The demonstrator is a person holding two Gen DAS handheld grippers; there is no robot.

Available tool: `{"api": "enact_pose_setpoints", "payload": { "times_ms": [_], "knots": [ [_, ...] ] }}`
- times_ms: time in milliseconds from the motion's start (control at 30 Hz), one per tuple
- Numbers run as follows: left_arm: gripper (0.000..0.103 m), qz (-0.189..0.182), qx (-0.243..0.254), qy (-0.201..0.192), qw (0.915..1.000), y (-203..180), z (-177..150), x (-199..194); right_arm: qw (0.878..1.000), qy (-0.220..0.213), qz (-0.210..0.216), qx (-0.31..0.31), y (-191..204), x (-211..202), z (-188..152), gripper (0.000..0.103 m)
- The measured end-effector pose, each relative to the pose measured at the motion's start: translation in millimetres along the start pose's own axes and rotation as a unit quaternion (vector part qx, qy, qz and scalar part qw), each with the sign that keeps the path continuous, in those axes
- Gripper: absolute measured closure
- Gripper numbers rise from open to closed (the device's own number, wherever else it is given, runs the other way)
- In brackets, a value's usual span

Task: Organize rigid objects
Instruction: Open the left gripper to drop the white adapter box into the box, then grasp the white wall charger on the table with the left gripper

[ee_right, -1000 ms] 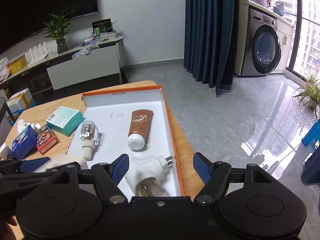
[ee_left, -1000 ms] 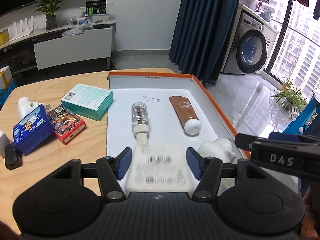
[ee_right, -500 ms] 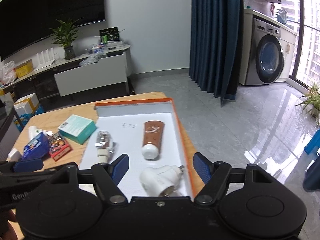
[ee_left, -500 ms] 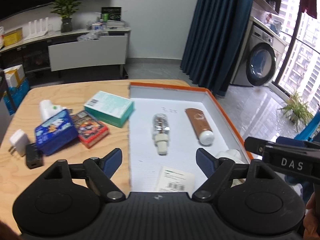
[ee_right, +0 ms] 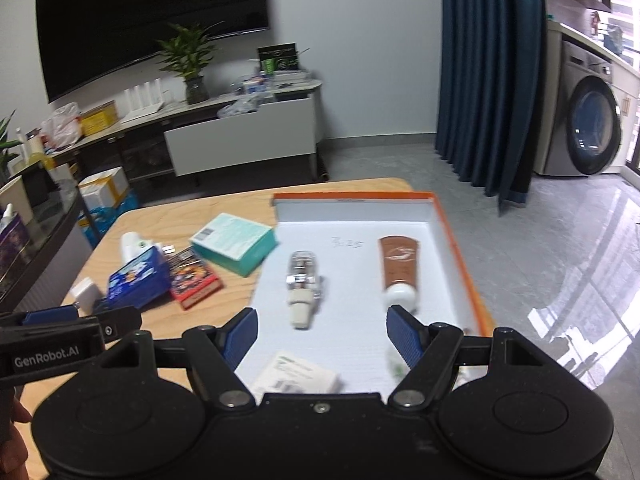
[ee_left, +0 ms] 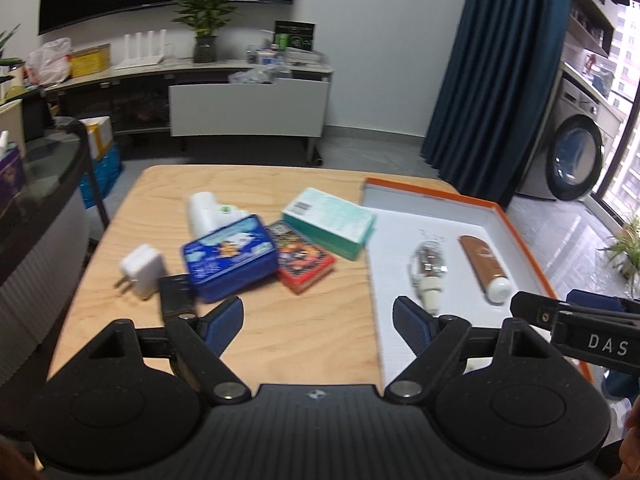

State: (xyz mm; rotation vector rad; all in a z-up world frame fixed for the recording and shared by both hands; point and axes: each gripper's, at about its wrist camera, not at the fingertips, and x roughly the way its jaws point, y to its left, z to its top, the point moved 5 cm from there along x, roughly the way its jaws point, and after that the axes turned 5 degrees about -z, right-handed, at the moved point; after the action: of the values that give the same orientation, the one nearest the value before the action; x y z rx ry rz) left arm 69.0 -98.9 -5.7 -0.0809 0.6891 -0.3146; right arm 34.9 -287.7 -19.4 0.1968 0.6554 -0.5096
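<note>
Hanging wide and empty, both grippers (ee_left: 318, 318) (ee_right: 321, 330) clear the tray's orange rim (ee_right: 460, 248).

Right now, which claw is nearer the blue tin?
Left. The left claw hovers just in front of the blue tin; the right claw is over the orange-rimmed tray.

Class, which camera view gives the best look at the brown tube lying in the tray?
The right wrist view: the brown tube lies whole and near centre. In the left wrist view the brown tube sits smaller, blurred, toward the right edge.
</note>
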Motion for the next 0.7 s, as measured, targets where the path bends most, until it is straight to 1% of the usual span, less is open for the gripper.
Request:
{"api": "enact_pose_setpoints", "payload": {
  "times_ms": [367, 467, 567, 700],
  "knots": [
    [0.018, 0.042, -0.034, 0.001, 0.9985, 57.2, -5.9, -7.9, 0.999, 0.009, 0.031, -0.034, 38.4, 7.2, -1.6, 0.018],
    [0.018, 0.052, -0.039, 0.002, 0.9979, 70.8, -5.8, -7.4, 0.998, 0.014, 0.037, -0.040, 45.6, 9.9, -3.0, 0.018],
    [0.015, 0.065, -0.041, -0.001, 0.9970, 84.8, -5.3, -5.6, 0.998, 0.015, 0.042, -0.050, 50.5, 12.1, -3.9, 0.018],
    [0.015, 0.082, -0.053, 0.003, 0.9952, 109.7, -4.0, 1.4, 0.997, 0.021, 0.046, -0.057, 55.6, 17.9, -5.3, 0.018]
  ]
}}
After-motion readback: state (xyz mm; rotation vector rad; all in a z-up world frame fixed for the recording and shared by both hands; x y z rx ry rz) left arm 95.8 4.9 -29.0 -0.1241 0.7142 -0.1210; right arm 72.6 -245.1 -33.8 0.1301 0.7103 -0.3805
